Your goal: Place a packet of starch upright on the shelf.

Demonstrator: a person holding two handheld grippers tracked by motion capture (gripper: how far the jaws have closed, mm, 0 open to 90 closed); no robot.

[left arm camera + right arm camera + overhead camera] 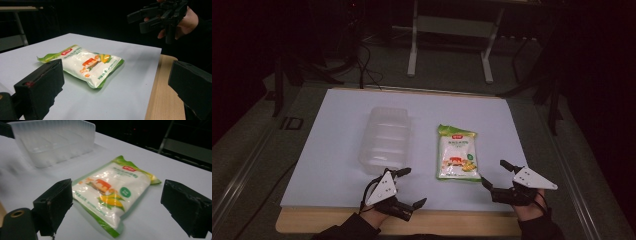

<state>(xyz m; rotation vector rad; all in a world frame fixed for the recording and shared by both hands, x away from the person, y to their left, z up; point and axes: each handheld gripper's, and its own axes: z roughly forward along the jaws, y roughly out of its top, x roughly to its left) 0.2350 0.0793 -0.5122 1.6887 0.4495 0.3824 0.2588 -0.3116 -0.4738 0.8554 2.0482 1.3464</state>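
Both tongs spread, aimed at the snack bag from its near end.

Snack bag (457,153) flat on the desk (337,190), just right of the clear tray (384,137), apart from it. Right tongs (495,175) near the bag's right corner, left tongs (412,187) near its left; nothing pinched. Tray apparently empty, likely the destination.
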